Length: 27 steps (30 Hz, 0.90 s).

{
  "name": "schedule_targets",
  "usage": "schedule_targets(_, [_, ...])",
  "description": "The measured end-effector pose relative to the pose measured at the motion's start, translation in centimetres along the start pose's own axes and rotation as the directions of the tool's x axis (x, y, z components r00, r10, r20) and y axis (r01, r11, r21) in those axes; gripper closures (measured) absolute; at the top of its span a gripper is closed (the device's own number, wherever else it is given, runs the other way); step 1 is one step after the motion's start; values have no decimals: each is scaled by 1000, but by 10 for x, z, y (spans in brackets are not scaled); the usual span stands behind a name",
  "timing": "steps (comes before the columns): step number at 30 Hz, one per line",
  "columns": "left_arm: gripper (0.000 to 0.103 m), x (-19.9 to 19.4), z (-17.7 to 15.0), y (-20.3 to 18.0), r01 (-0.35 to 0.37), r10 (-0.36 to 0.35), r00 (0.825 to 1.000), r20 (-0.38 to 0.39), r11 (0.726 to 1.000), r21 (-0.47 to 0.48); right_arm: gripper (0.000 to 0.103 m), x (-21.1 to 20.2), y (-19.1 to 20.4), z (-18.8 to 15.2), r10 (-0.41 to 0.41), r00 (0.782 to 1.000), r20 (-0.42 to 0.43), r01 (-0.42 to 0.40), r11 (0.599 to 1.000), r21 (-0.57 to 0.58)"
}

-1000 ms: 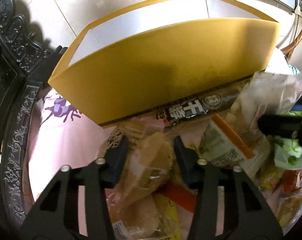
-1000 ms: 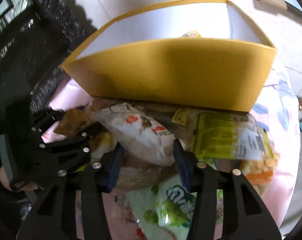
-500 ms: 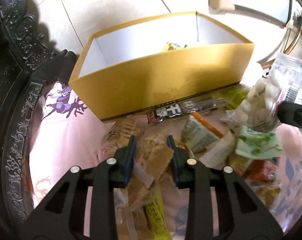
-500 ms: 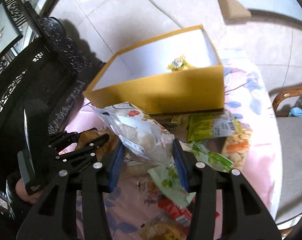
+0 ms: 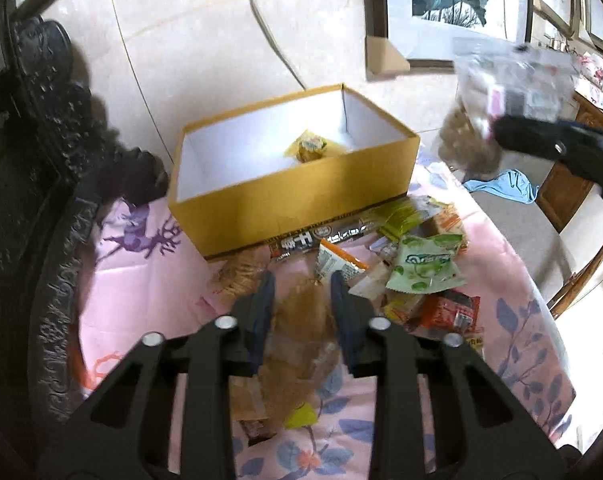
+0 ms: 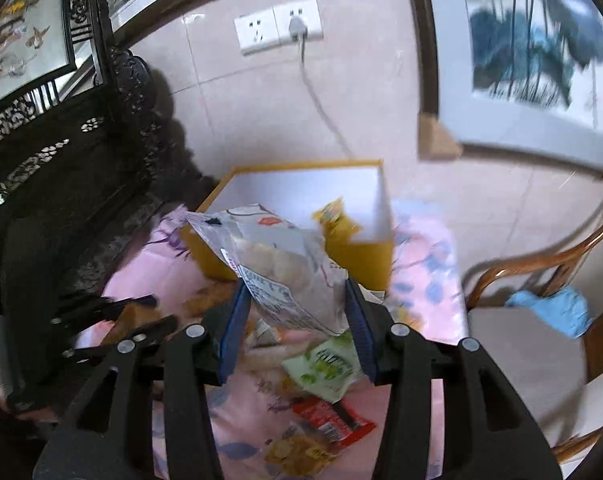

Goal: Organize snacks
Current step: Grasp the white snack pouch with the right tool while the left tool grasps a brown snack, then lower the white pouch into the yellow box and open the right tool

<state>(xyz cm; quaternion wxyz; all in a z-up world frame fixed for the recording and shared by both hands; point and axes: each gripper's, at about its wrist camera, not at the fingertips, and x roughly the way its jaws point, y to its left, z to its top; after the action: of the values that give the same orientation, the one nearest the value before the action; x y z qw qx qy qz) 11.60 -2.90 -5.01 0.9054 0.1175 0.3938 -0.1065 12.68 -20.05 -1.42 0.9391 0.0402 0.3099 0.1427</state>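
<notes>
**Two crinkly bags in the air, one small box to hit**

Crinkly plastic is the whole problem. My right gripper (image 6: 295, 320) has its jaws clamped on the clear bag of pale round snacks (image 6: 277, 268), lifted above the pile, but the grip looks like it sits on the lower part of the bag with most of it flopping up and forward. If that film slides, I'd guess it drops short onto the pink tablecloth (image 5: 141, 280) rather than in the yellow box (image 5: 297, 196).

My left gripper (image 5: 301, 304) is closed on a brown snack packet (image 5: 305, 320), low over the cloth, blurry so I can't read the hold well.

Room-wise: the box is open-topped and near empty, just one small yellow wrapped snack (image 5: 309, 146) inside. Its near wall touches the loose pile of snacks (image 5: 417, 268), so coming in low would snag it. The wooden chair (image 6: 541, 276) sits just right of the table, carved dark furniture (image 5: 41, 160) on the left. Above is open.
</notes>
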Motion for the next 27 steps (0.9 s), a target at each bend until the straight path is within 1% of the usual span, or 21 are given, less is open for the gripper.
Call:
schedule_targets(2, [81,-11,5,3,7,-7,1000,17,1000,2,55,-7,7,8,-65,998,12,66,997,-27])
schedule_targets(3, [81,-15,8,4,3,-3,1000,24,1000,2,55,-9,9,13,-79,997,22,80,996,-30])
schedule_targets(6, [82,-17,13,8,-13,13,1000,19,1000,6,55,-14,15,25,-95,994,48,96,995,-38])
schedule_targets(8, [82,-17,15,11,-7,7,1000,16,1000,2,55,-14,20,31,-99,993,63,102,994,-47])
schedule_targets(13, [82,-4,13,17,-11,11,1000,-9,1000,13,55,-3,28,42,-89,994,67,93,994,-58])
schedule_targets(19, [82,33,-1,31,-21,19,994,-108,1000,-16,55,31,27,49,-71,997,39,74,995,-61])
schedule_targets(21, [82,45,-8,35,-20,16,990,-138,999,-27,59,42,27,52,-67,997,38,69,995,-65])
schedule_targets(22, [82,51,-11,37,-14,9,988,-152,999,-37,60,48,27,54,-64,997,37,67,995,-70])
schedule_targets(24, [82,64,-19,43,-17,5,981,-193,998,-62,62,67,25,64,-61,997,45,65,995,-81])
schedule_targets(25, [82,70,-22,45,-23,8,977,-212,997,-69,62,88,24,77,-64,997,48,68,993,-92])
schedule_targets(26, [82,76,-27,48,-43,24,971,-237,996,-77,62,108,22,87,-81,997,4,81,991,-106])
schedule_targets(27, [82,77,-31,51,-59,36,968,-247,995,-85,57,118,20,92,-70,997,-44,65,993,-102])
